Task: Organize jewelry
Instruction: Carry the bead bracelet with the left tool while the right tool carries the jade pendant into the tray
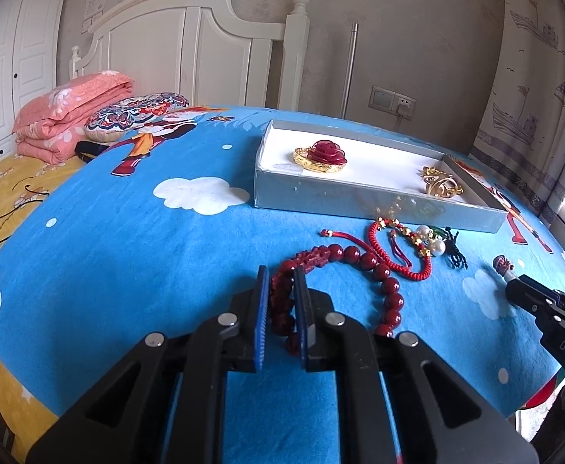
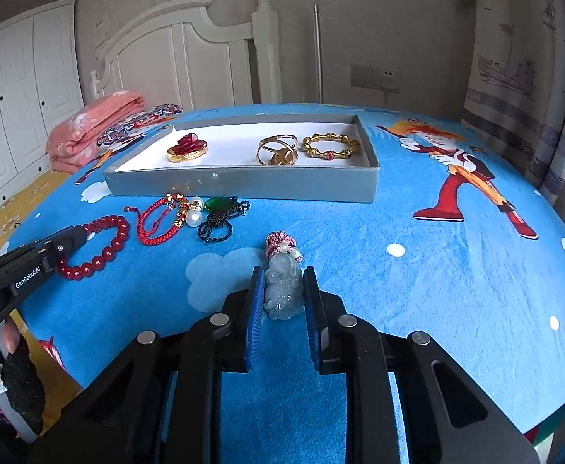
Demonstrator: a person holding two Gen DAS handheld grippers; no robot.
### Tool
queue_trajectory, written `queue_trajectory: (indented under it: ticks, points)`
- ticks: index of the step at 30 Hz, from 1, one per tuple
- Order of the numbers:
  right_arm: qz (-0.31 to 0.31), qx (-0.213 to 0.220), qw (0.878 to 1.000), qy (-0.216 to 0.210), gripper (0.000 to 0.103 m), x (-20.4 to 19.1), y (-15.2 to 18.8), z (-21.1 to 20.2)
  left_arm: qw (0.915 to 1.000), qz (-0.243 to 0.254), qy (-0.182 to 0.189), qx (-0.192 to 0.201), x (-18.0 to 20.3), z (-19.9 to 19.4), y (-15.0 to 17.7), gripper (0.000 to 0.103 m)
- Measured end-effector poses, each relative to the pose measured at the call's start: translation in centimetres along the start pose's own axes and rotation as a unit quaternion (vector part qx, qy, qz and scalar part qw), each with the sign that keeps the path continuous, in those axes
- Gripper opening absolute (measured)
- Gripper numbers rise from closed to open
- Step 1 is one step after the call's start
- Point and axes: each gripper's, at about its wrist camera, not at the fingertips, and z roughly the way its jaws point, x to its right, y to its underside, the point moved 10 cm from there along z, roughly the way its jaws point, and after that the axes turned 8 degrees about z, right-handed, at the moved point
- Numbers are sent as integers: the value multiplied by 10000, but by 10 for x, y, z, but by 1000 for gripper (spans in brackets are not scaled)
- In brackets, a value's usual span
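Lying on the blue bedspread [image 1: 127,239], the red bead bracelet [image 1: 359,266] is threaded between the fingers of the left gripper [image 1: 280,309], whose jaws are drawn narrow around its carved section; whether the pads actually press it cannot be told. A loose, limp string of hard, smooth beads is to be expected: light, but prone to swing and slip, so the rough carved piece is judged the better hold. Between the half-closed jaws of the right gripper [image 2: 282,295] a pale jade pendant [image 2: 283,290] is framed, small gaps showing at each side. It is judged stiff, slick and chippable, best taken across its flat flanks. Ahead of both tools the grey tray [image 2: 243,185] is seen, holding a red rose brooch [image 2: 188,148], a gold ring [image 2: 278,149] and a gold bangle [image 2: 330,146].
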Motion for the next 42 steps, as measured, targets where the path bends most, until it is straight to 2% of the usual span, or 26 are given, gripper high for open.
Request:
queue_trajectory:
  ticks: [5, 9, 14, 22, 33, 42]
  points:
    - [194, 73, 9995, -221, 19, 6, 3, -7, 10000, 2, -71, -22, 5, -7, 3, 12]
    - [230, 108, 9992, -299, 19, 8, 6, -12, 9996, 146, -166, 156, 14, -18, -1, 12]
    - [155, 155, 9994, -270, 19, 5, 7, -16, 9988, 293, -189, 343, 25, -27, -3, 12]
    - [-133, 382, 9991, -143, 19, -8, 0, -26, 9985, 220, -115, 483, 23, -36, -5, 12]
    - [-334, 692, 9970, -67, 19, -22, -20, -38, 9953, 450, -38, 862, 38, -56, -23, 12]
    - [-373, 777, 9963, -66, 19, -31, -39, -30, 9936, 495, 23, 1015, 47, -62, -46, 12]
